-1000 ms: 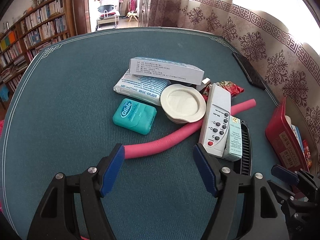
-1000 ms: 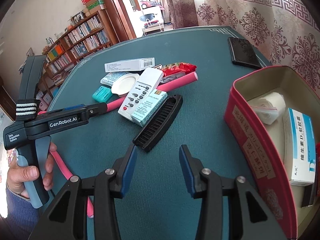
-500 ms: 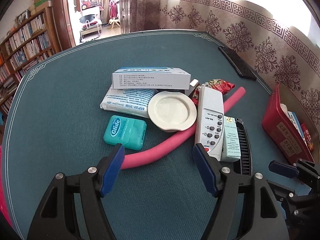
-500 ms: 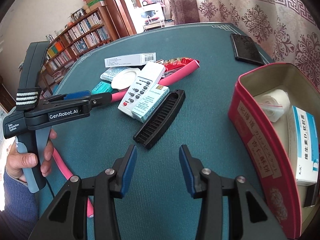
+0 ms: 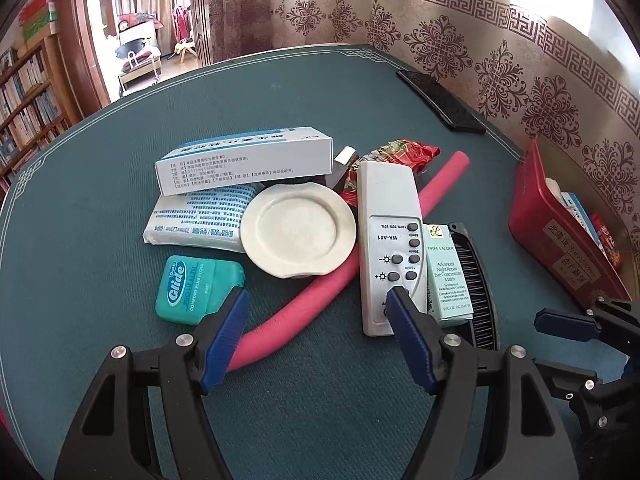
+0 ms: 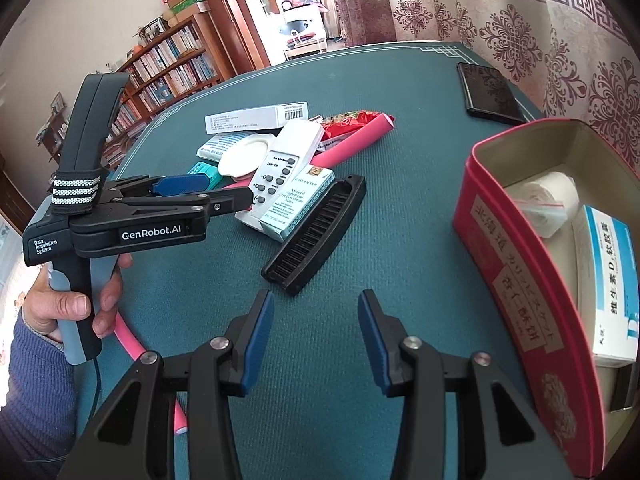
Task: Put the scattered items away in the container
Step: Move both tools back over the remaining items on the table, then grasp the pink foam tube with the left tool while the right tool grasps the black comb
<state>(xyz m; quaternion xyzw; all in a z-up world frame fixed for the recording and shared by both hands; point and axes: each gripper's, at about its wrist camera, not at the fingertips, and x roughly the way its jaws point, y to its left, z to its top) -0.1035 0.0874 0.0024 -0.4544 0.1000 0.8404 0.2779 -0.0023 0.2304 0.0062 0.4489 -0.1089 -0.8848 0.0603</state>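
Note:
A pile lies on the green table: a white remote [image 5: 386, 240], a pink foam tube [image 5: 320, 288], a white dish [image 5: 298, 234], a teal floss box [image 5: 198, 290], a small Estée Lauder box [image 5: 446, 272], a black comb [image 6: 316, 234] and a long white box [image 5: 244, 160]. My left gripper [image 5: 318, 300] is open just above the tube and the remote's near end. My right gripper [image 6: 316, 300] is open and empty, just in front of the comb. The red tin [image 6: 486, 236] stands at the right and holds a white roll and a blue-and-white box.
A black phone [image 6: 488, 94] lies at the table's far right edge by the curtain. A red snack wrapper [image 5: 404, 152] and a soft tissue pack [image 5: 196, 224] lie in the pile. A second pink tube [image 6: 132, 344] lies near my left hand. Bookshelves stand beyond the table.
My left gripper has moved forward and right toward the pile; its fingertips now reach the remote and tube. My right gripper has hardly moved. Both stay open.

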